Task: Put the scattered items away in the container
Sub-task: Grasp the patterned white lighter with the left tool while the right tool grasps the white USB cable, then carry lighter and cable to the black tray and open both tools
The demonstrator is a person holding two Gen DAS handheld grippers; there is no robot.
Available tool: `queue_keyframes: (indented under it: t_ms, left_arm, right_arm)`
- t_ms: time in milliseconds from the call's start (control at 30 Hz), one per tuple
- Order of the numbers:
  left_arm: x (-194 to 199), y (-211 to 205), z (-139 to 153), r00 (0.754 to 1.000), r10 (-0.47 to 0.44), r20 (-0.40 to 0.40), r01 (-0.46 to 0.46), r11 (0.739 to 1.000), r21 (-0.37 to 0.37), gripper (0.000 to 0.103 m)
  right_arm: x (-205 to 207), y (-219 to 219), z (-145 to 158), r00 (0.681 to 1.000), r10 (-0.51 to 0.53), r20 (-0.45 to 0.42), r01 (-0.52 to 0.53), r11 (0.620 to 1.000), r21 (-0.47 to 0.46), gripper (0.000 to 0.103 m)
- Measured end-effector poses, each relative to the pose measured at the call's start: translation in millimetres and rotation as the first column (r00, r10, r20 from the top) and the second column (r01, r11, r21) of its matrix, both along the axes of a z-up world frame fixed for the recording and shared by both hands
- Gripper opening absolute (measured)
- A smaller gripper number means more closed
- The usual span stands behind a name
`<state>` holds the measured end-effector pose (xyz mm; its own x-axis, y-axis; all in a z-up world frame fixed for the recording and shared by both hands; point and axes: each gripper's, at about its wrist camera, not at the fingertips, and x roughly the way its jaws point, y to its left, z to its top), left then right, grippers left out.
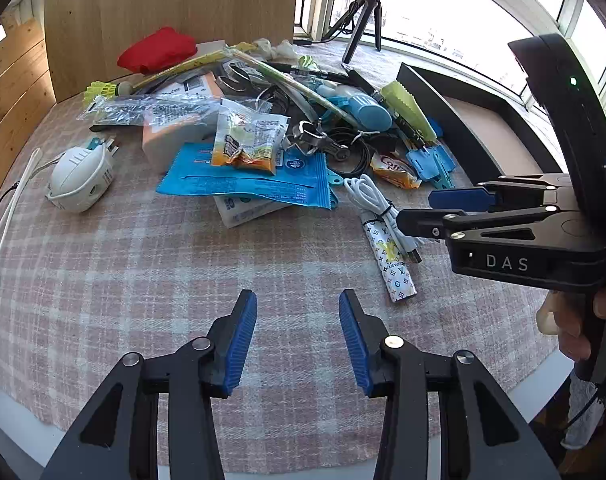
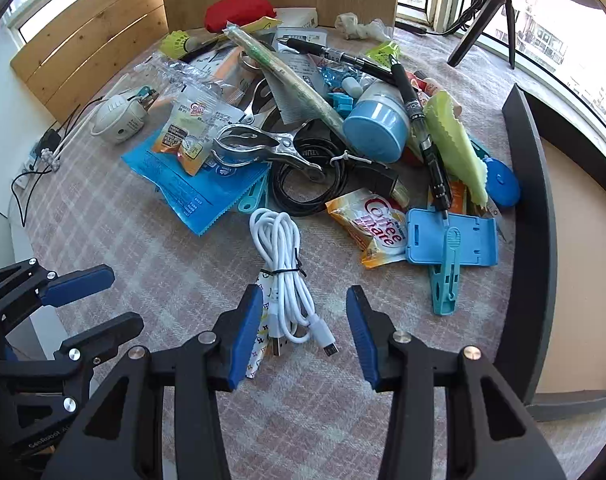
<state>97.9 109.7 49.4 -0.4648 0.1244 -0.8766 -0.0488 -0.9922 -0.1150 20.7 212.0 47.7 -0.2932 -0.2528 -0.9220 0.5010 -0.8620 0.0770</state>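
Both tongs hold nothing. Right tongs (image 2: 303,336) hang with jaws spread just above the plug end of the white cable (image 2: 281,264), a tied bundle lying across a patterned lighter (image 2: 263,312) at the near edge of the heap; that looks like the first pick, since it lies loose and unburied. Left tongs (image 1: 298,340) are also spread, over bare checked cloth (image 1: 143,272) near the table's front edge, probably waiting clear of the work.

Behind the cable lie a coffee sachet (image 2: 377,224) and a blue plastic stand (image 2: 451,236), then the tangle of black cord (image 2: 311,184), metal clip (image 2: 259,148) and blue jar (image 2: 377,124).

All of it still lies on the cloth. The container, a black tray (image 2: 531,200), sits along the table's right edge, seemingly holding nothing.

Only the right view shows the cable's plugs between the jaws; only the left shows the lighter's full length (image 1: 389,256) and the hand (image 1: 575,320) holding the right tongs.
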Motion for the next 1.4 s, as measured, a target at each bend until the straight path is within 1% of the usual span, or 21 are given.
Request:
queue_keyframes:
  t_ms: [100, 167, 233, 267, 400, 533, 633, 700, 833, 867, 900, 933, 967, 1067, 1167, 1200, 1267, 1400]
  left_arm:
    - [-1, 10, -2, 1.0, 0.001, 0.006, -0.001, 1.0, 0.014, 0.037]
    - [0, 16, 0, 1.0, 0.0, 0.001, 0.0, 1.0, 0.011, 0.037]
    - [-2, 20, 1, 1.0, -0.001, 0.0, 0.001, 1.0, 0.022, 0.037]
    - [-4, 22, 0, 1.0, -0.003, 0.005, 0.003, 0.999, 0.035, 0.037]
    - [-16, 33, -6, 0.999, -0.019, 0.04, 0.016, 0.997, 0.073, 0.037]
    - [-25, 46, -14, 0.997, -0.047, 0.065, 0.042, 0.996, 0.084, 0.037]
    - [-32, 56, -20, 0.994, -0.074, 0.079, 0.068, 0.995, 0.068, 0.037]
    - [-36, 61, -25, 0.993, -0.08, 0.091, 0.076, 0.996, 0.052, 0.037]
    - [-40, 63, -27, 0.994, -0.074, 0.082, 0.072, 0.997, 0.03, 0.037]
    - [-41, 64, -27, 0.994, -0.072, 0.082, 0.07, 0.997, 0.025, 0.036]
    - [-41, 64, -27, 0.995, -0.067, 0.081, 0.066, 0.998, 0.012, 0.033]
    - [-40, 64, -27, 0.995, -0.061, 0.079, 0.061, 0.998, 0.0, 0.024]
    - [-40, 63, -27, 0.995, -0.057, 0.077, 0.057, 0.998, -0.003, 0.022]
    - [-37, 60, -27, 0.996, -0.047, 0.074, 0.046, 0.999, 0.015, 0.022]
    - [-34, 62, -26, 0.997, -0.041, 0.07, 0.041, 0.999, 0.004, 0.021]
    - [-32, 62, -25, 0.997, -0.037, 0.069, 0.036, 0.999, 0.005, 0.021]
    - [-30, 63, -23, 0.997, -0.026, 0.066, 0.025, 1.0, 0.013, 0.021]
    - [-24, 54, -18, 0.998, 0.009, 0.056, -0.011, 1.0, 0.024, 0.021]
  right_arm:
    - [-8, -2, -10, 0.999, 0.021, 0.037, -0.021, 1.0, -0.001, 0.043]
    - [-11, -3, -14, 0.998, 0.03, 0.049, -0.03, 1.0, -0.003, 0.042]
    - [-14, -1, -13, 0.997, 0.04, 0.068, -0.038, 0.999, -0.03, 0.032]
    - [-14, 0, -13, 0.996, 0.04, 0.078, -0.037, 0.999, -0.036, 0.025]
    - [-16, 10, -13, 0.995, 0.031, 0.096, -0.027, 0.999, -0.044, 0.025]
    - [-15, 22, -12, 0.992, 0.028, 0.12, -0.021, 0.998, -0.062, 0.025]
    - [-12, 28, -12, 0.991, 0.048, 0.129, -0.04, 0.997, -0.06, 0.026]
    - [-11, 34, -9, 0.989, 0.037, 0.14, -0.028, 0.997, -0.066, 0.026]
    - [-9, 55, -4, 0.988, 0.005, 0.155, 0.006, 0.998, -0.07, 0.025]
    - [-6, 62, -2, 0.987, -0.006, 0.159, 0.017, 0.997, -0.069, 0.025]
    - [-4, 69, -1, 0.988, -0.012, 0.157, 0.023, 0.997, -0.071, 0.025]
    - [-2, 75, 1, 0.988, -0.016, 0.151, 0.027, 0.997, -0.072, 0.025]
    - [1, 80, 2, 0.989, -0.02, 0.146, 0.031, 0.997, -0.073, 0.025]
    - [5, 86, 1, 0.99, -0.016, 0.138, 0.026, 0.997, -0.068, 0.025]
    - [13, 81, 5, 0.993, -0.012, 0.113, 0.018, 0.998, -0.053, 0.024]
    - [15, 83, 8, 0.993, -0.014, 0.12, 0.022, 0.997, -0.07, 0.021]
    - [19, 91, 14, 0.99, -0.031, 0.137, 0.049, 0.991, -0.127, 0.021]
    - [23, 117, 30, 0.989, -0.074, 0.129, 0.098, 0.976, -0.193, 0.021]
